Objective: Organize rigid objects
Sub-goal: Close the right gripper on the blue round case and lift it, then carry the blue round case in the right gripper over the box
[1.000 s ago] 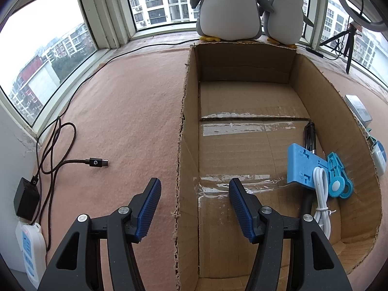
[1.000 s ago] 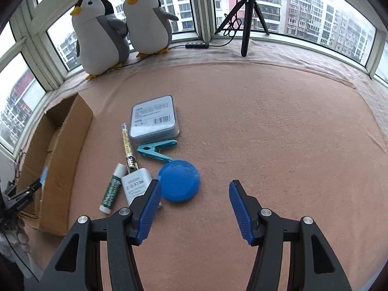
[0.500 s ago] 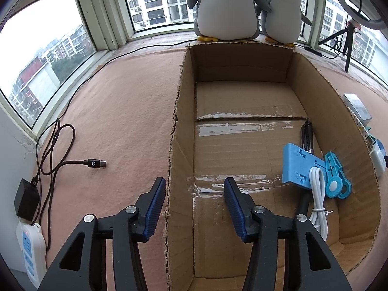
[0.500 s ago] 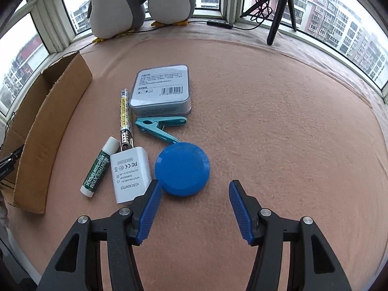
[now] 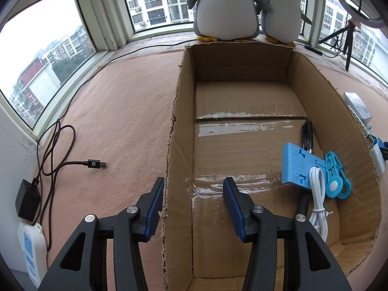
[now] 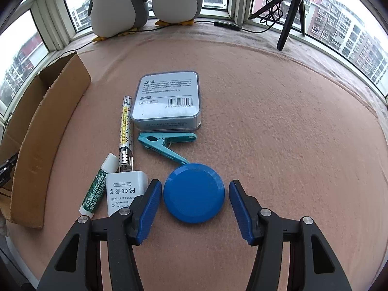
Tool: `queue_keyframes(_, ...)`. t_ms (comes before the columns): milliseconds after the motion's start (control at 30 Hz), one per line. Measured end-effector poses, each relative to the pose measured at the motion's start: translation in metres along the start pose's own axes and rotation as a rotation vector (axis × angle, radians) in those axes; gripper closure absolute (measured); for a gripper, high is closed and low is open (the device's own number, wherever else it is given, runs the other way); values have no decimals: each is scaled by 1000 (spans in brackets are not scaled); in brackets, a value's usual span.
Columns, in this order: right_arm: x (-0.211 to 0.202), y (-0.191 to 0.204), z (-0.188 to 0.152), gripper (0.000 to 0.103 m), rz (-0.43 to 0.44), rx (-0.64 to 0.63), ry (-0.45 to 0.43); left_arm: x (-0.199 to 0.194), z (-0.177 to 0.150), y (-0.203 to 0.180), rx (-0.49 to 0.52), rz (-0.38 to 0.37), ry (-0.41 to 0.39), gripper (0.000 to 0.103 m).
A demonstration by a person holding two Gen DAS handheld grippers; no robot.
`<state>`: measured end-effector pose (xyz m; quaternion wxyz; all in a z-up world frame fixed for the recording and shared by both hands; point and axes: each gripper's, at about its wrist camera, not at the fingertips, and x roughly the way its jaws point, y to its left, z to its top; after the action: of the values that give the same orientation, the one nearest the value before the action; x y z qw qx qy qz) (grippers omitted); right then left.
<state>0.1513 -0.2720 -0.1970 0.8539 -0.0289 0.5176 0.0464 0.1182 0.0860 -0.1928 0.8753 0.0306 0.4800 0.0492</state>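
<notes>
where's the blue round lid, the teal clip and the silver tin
blue round lid (image 6: 194, 192), right wrist view, centre of its top face
teal clip (image 6: 162, 144), right wrist view, the hinge where its arms meet
silver tin (image 6: 167, 97), right wrist view, middle of the printed label

A pinkish-brown felt cover (image 6: 278, 126) carries a cardboard box (image 5: 322, 89), a grey tin (image 6: 167, 99), a patterned lighter (image 6: 126, 131), a teal clip (image 6: 165, 145), a blue disc (image 6: 194, 192), a white charger (image 6: 123, 191), a lip balm (image 6: 97, 189), a black cable (image 5: 72, 163), two plush penguins (image 6: 145, 0) and a black tripod (image 6: 289, 12).
</notes>
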Motion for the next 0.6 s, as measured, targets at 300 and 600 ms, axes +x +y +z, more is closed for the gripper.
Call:
queue_keyframes(300,0,-1,-6,57,-19,-6,21,0,0,-1,0,-1,0,51)
queue_keyframes(600,-12,-8,-21,57,-15,62,11,2,1,-2,4,-8,-3,53)
